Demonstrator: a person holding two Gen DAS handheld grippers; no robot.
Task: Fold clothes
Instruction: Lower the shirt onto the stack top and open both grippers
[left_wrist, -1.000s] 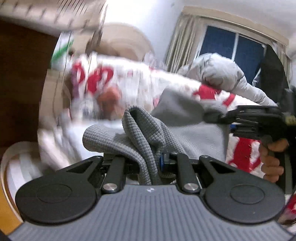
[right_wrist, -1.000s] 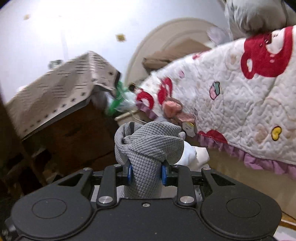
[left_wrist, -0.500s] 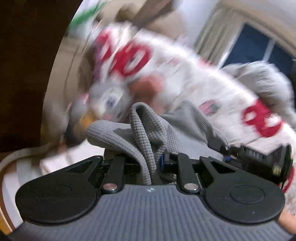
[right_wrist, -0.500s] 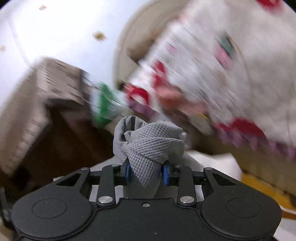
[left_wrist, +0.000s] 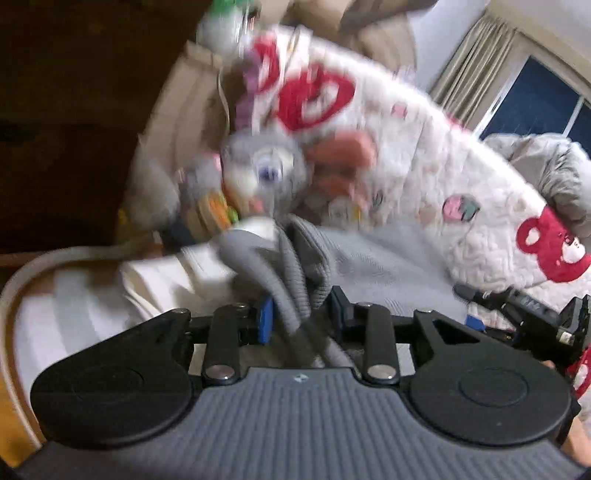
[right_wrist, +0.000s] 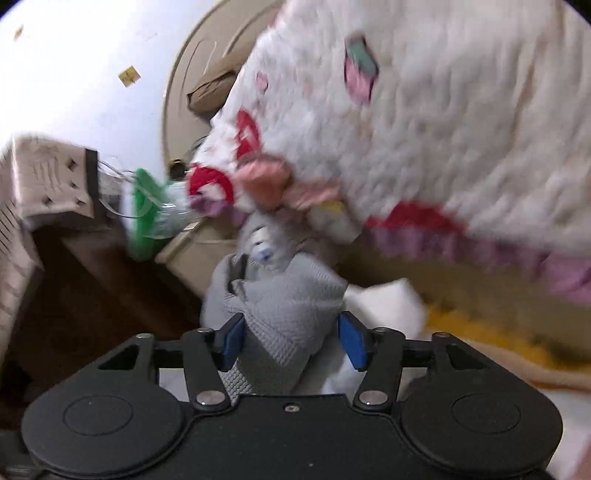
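From the left wrist camera, a white quilt (left_wrist: 424, 162) with red bear prints covers the bed, sloping up toward a curtained window (left_wrist: 535, 99) at upper right. A blurred grey plush toy (left_wrist: 266, 173) lies at the quilt's near edge, and dark wooden furniture (left_wrist: 66, 110) closes in the left side. The grey knit garment (left_wrist: 369, 266) is spread on the bed just ahead. The left gripper (left_wrist: 300, 314) has its blue pads set apart, with a bunched fold of the garment hanging loosely between them. The right gripper (left_wrist: 517, 314) lies low at the right edge on the cloth; whether it grips cannot be told here.

From the right wrist camera, the quilt (right_wrist: 443, 129) fills the upper right, its purple ruffled hem overhanging the bed's side. A white wall (right_wrist: 92, 55) and a rounded headboard (right_wrist: 184, 92) stand behind. The right gripper (right_wrist: 291, 339) shows its pads spread wide, a gap beside the garment (right_wrist: 288, 299) bunched between them. White cloth (right_wrist: 388, 306) lies just to the right.
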